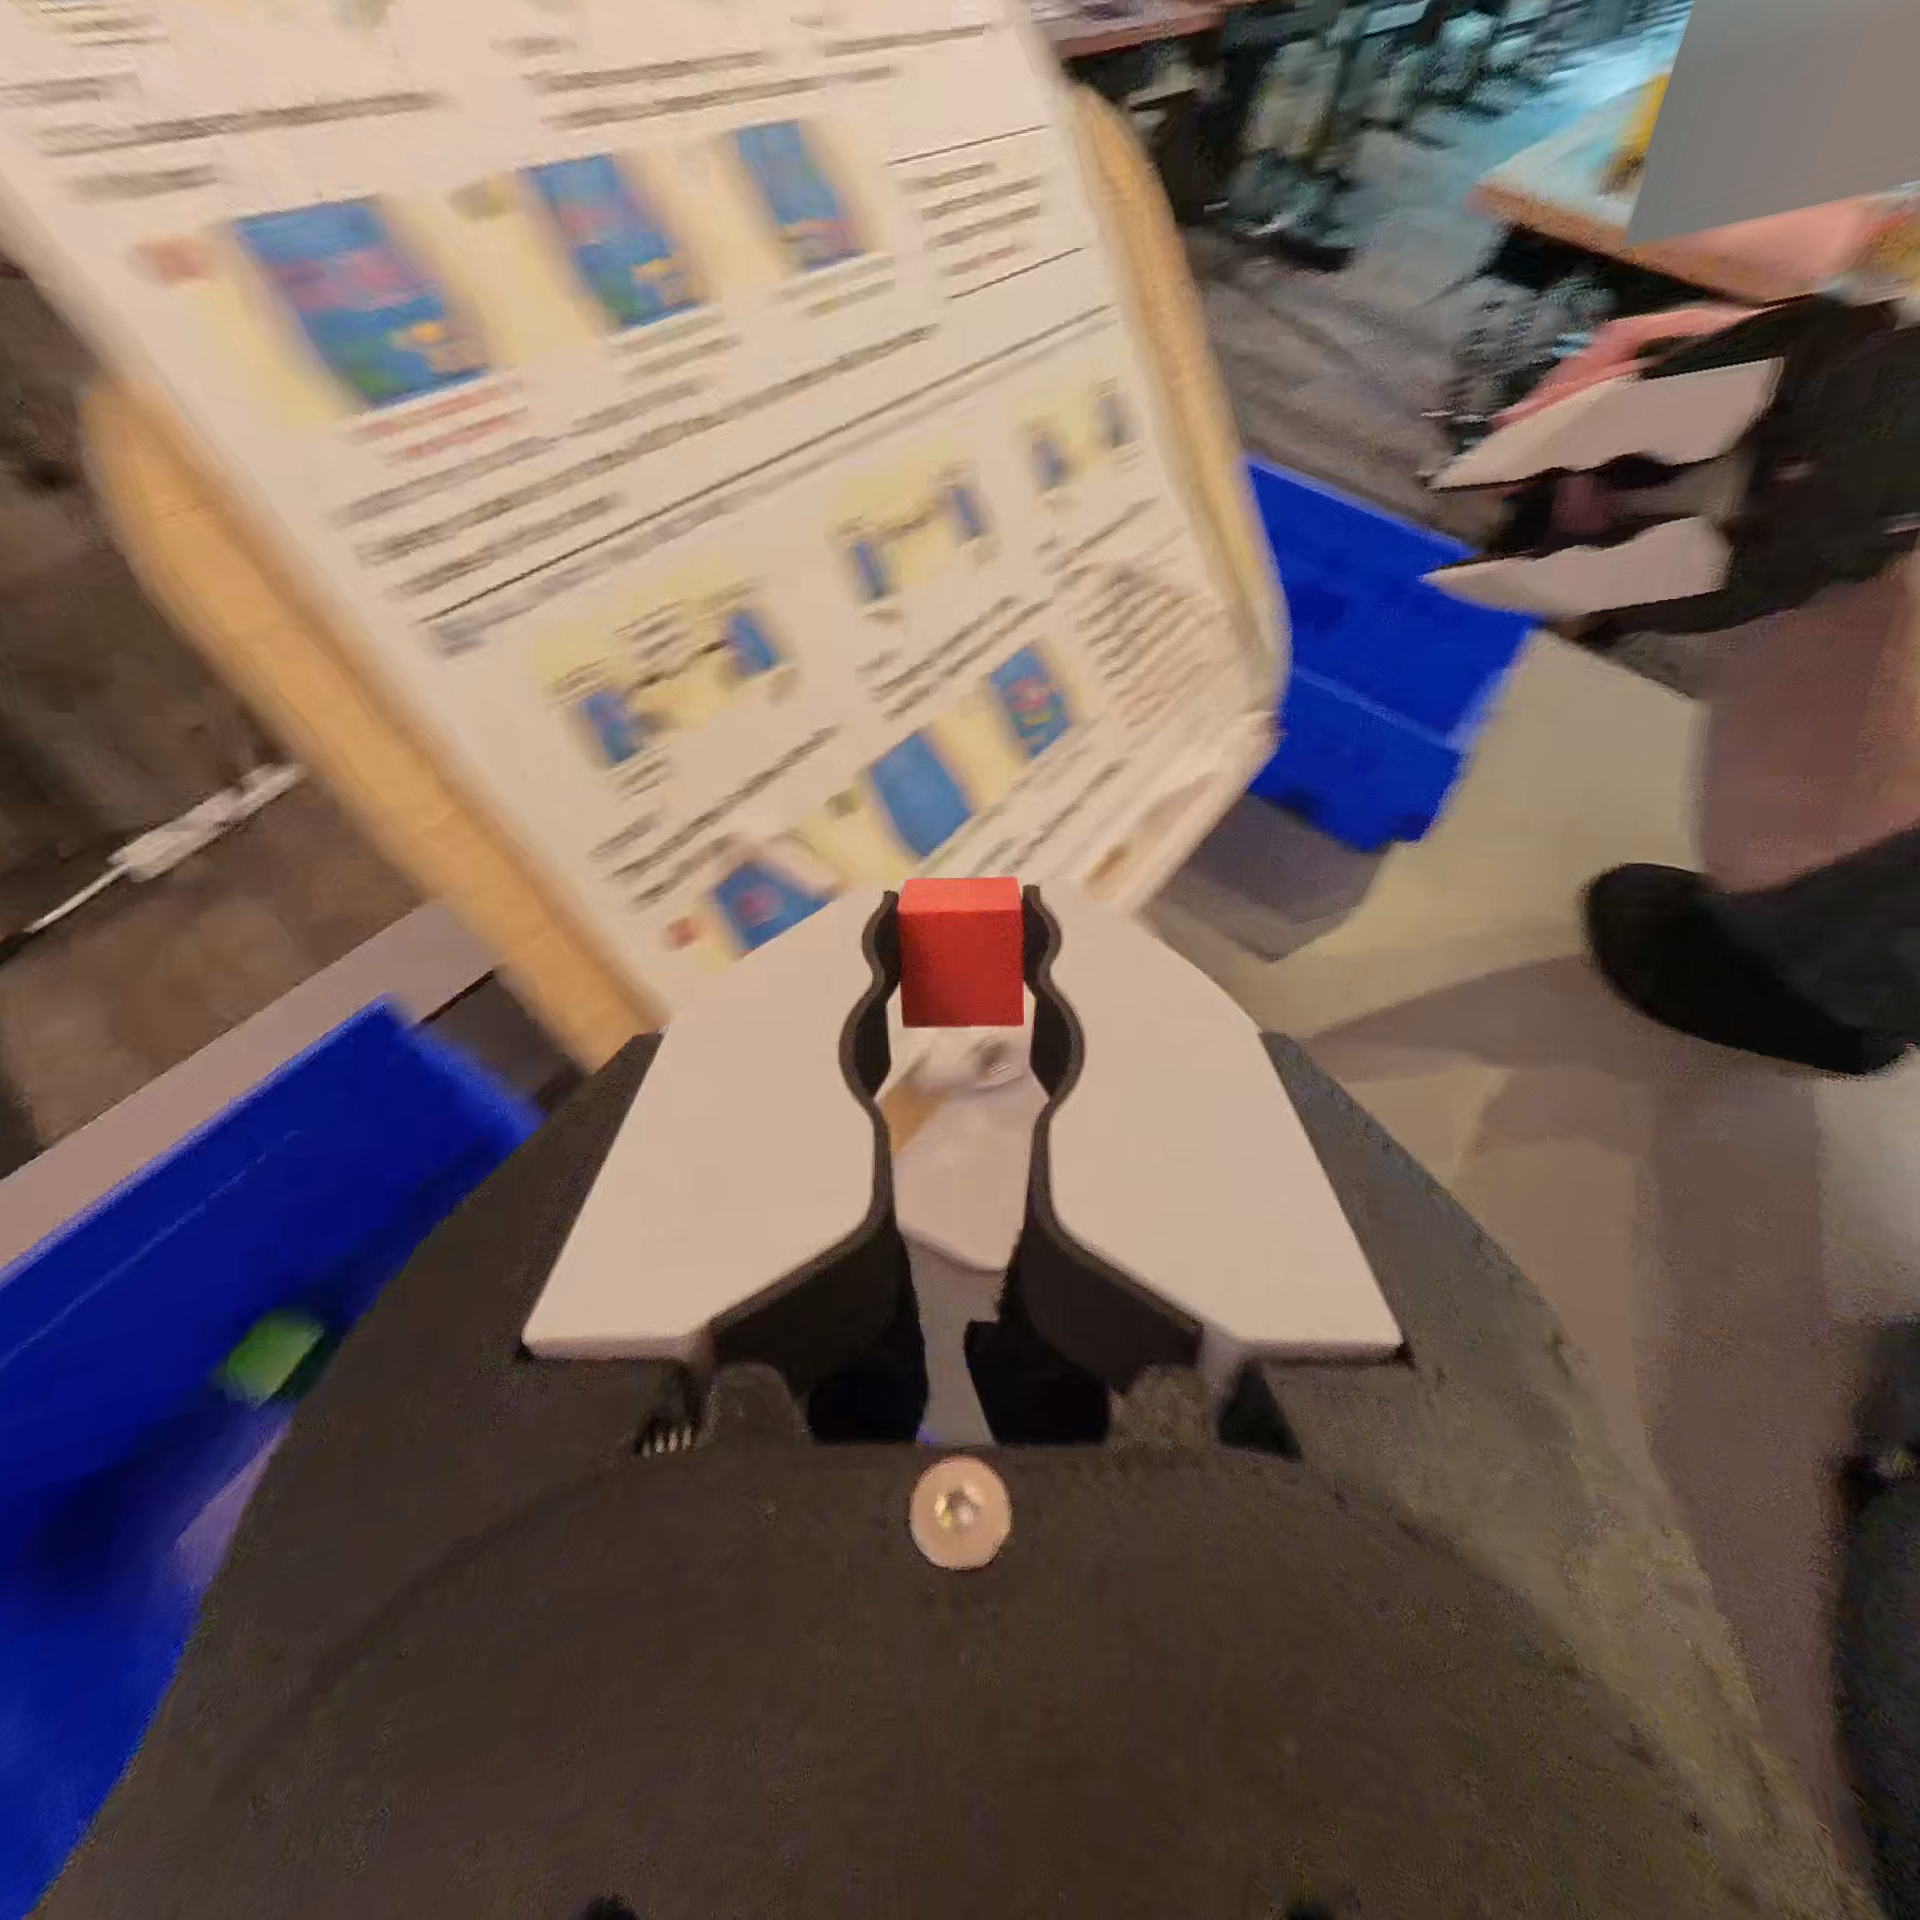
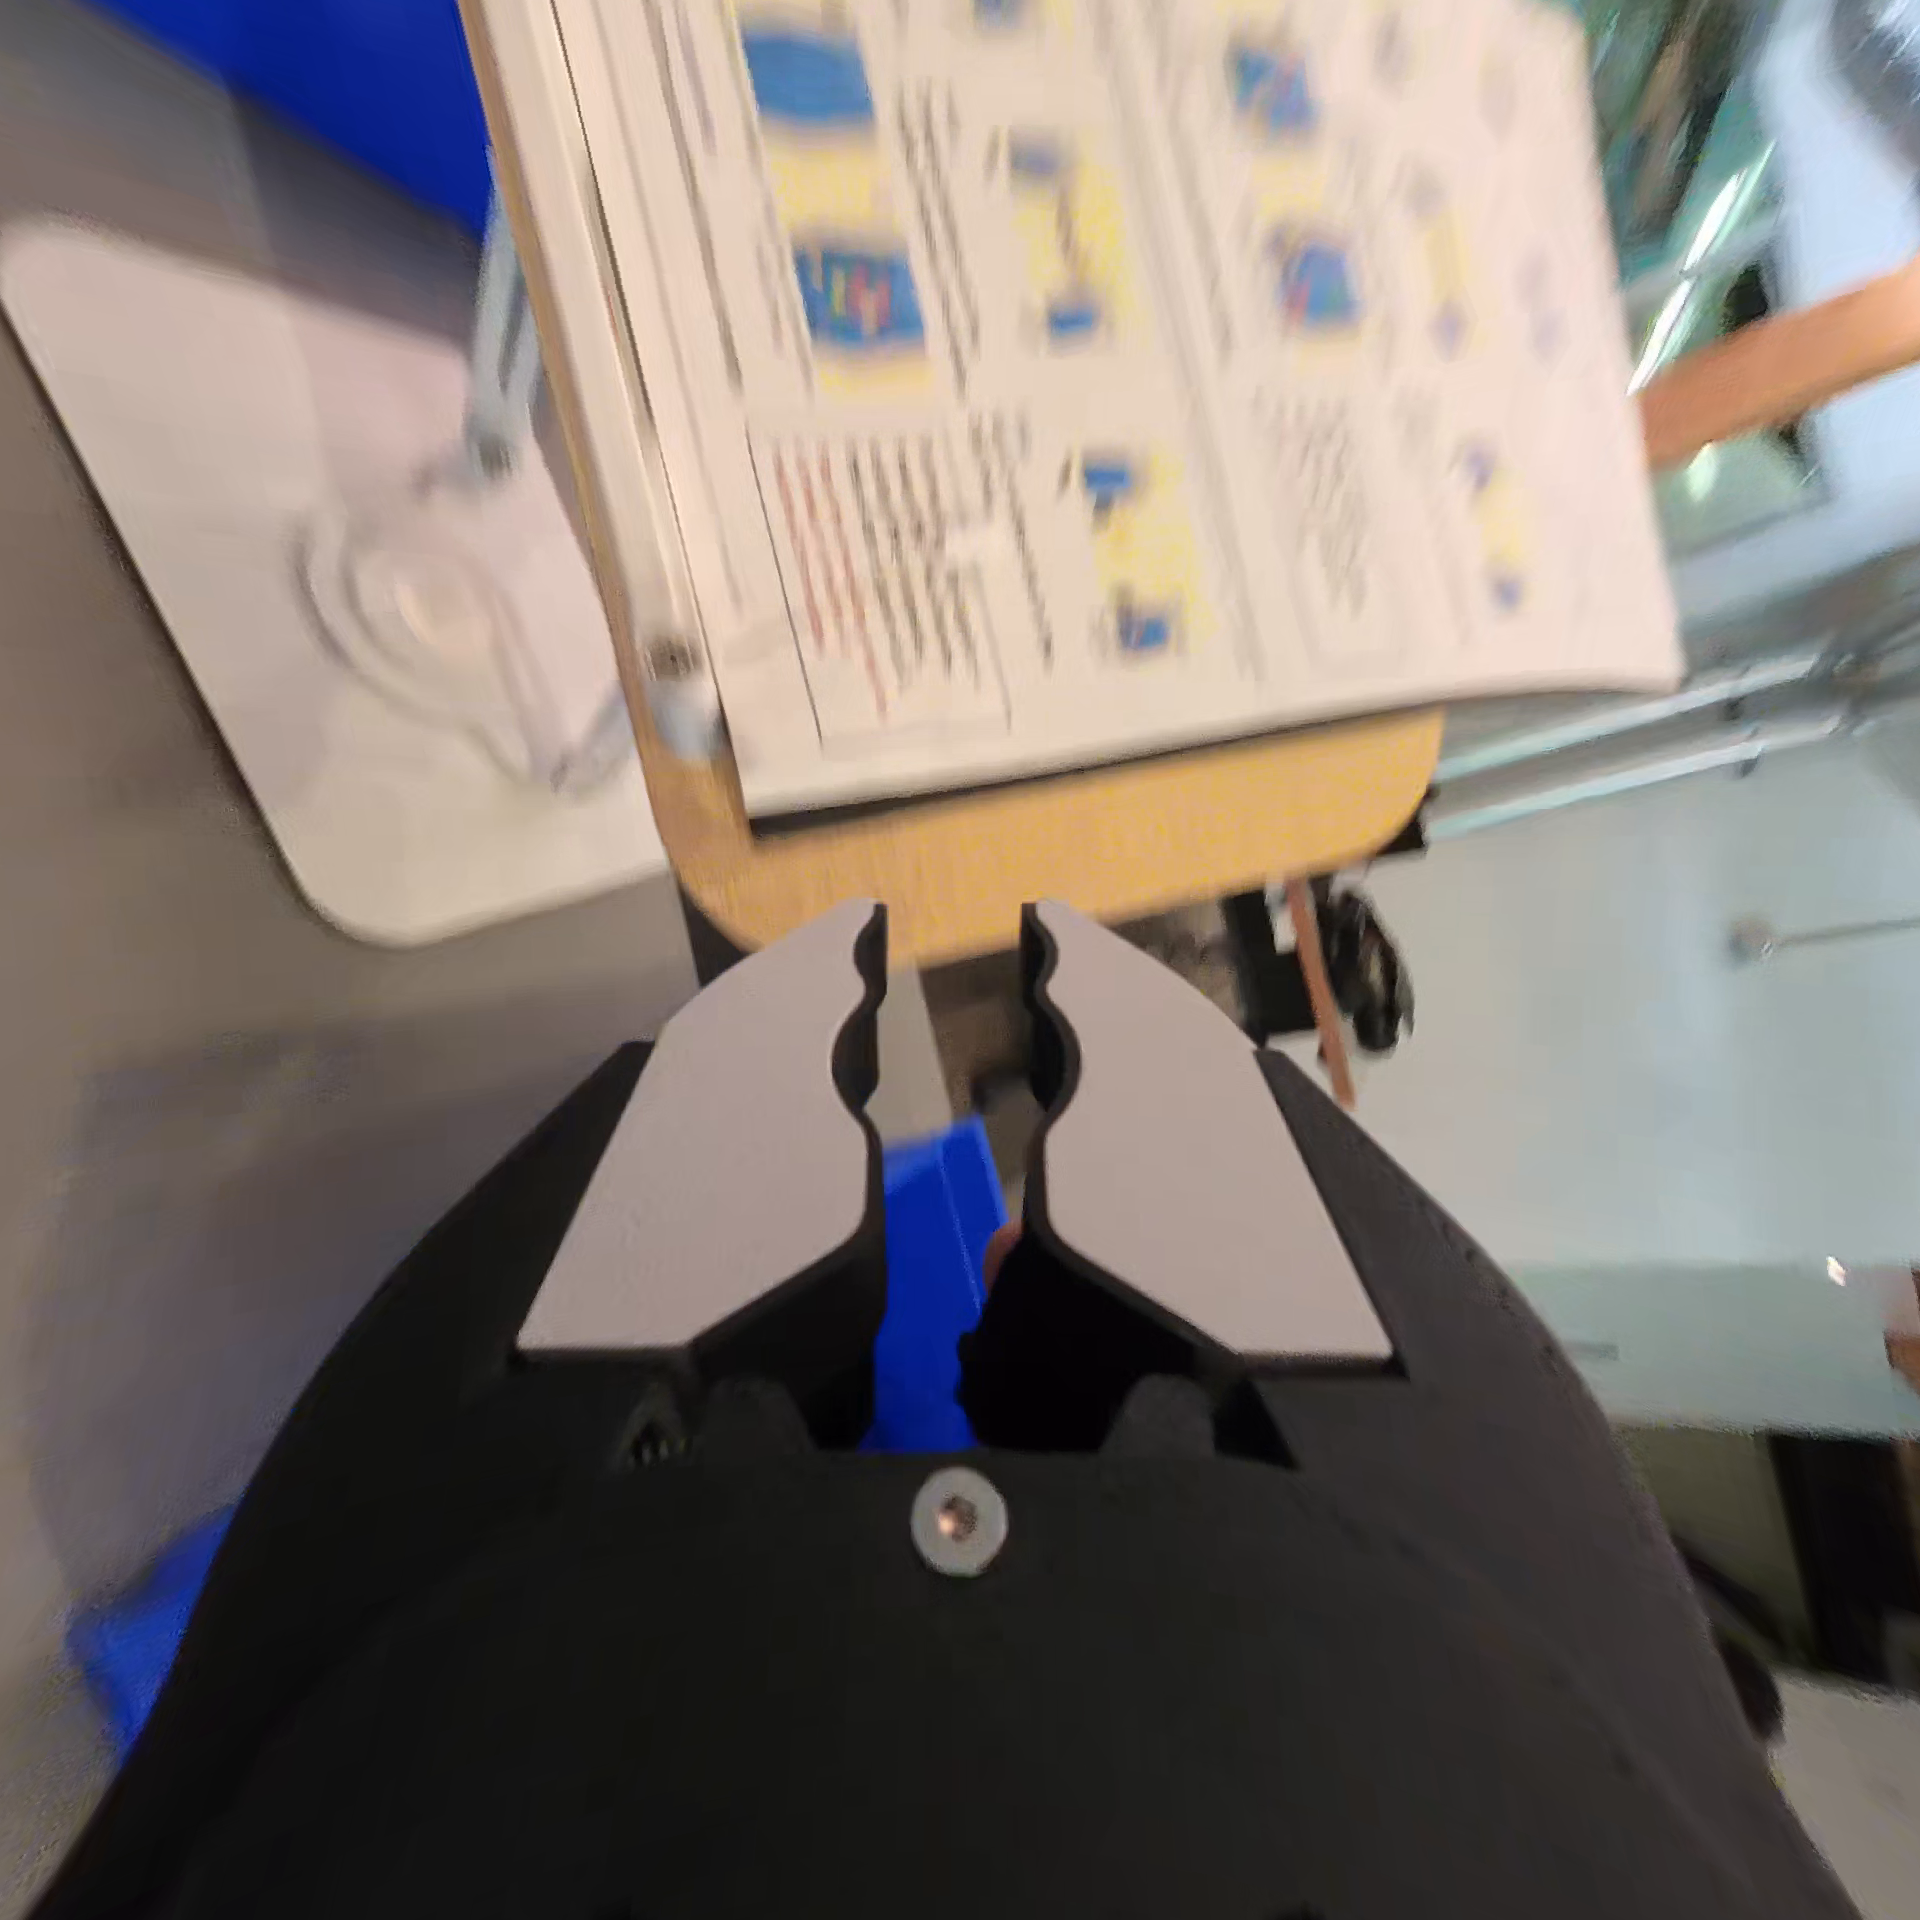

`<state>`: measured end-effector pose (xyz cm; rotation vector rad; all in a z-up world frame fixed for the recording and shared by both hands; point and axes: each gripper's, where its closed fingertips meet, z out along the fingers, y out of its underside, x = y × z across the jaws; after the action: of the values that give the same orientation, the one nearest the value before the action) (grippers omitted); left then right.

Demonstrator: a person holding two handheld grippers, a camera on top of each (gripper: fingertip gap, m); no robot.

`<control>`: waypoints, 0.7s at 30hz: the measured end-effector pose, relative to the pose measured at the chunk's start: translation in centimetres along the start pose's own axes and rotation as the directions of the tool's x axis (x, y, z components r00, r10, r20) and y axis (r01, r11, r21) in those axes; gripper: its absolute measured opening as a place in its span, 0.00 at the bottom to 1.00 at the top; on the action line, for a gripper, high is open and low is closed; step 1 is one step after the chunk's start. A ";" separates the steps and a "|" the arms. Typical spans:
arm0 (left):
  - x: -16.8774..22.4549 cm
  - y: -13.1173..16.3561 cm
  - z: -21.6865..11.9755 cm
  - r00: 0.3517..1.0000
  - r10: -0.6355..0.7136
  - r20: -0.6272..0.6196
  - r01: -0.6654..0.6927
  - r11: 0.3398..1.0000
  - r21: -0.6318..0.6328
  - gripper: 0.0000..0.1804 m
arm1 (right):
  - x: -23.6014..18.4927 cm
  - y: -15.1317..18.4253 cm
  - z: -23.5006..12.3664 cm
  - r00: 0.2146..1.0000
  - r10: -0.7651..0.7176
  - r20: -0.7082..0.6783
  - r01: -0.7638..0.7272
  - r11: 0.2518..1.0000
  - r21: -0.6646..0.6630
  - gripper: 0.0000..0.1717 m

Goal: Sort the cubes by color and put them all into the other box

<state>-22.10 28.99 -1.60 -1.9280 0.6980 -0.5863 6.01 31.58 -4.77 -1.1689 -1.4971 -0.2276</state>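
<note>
L gripper clamps red cube at tips, pads pressed on both sides; R gripper open, nothing btwn fingers.
Landmark = clipboard w/ printed sheets: stands close ahead of cube, blocking fwd path. Blue box right of it, 2nd blue box lower left w/ green cube inside. Open tabletop to its right.

This looks like a lab or research workspace. A large printed sheet of instructions with blue and yellow diagrams leans on a pale wooden board standing on a grey worktop. Blue plastic bins sit on that worktop. Behind it runs a long wooden-edged bench with dark, blurred gear underneath, and a white power strip with its cord lies on the brown floor.
</note>
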 end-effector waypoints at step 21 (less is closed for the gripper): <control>18.0 0.4 11.0 0.724 -0.106 -0.681 0.161 0.987 0.018 0.12 | -5.1 -11.9 2.4 0.980 -0.001 -0.197 0.087 0.900 0.427 0.23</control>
<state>-2.00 23.37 -4.68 -1.6751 0.9698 -1.4385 -5.31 24.84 -4.42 -0.7316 -1.3165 -0.0295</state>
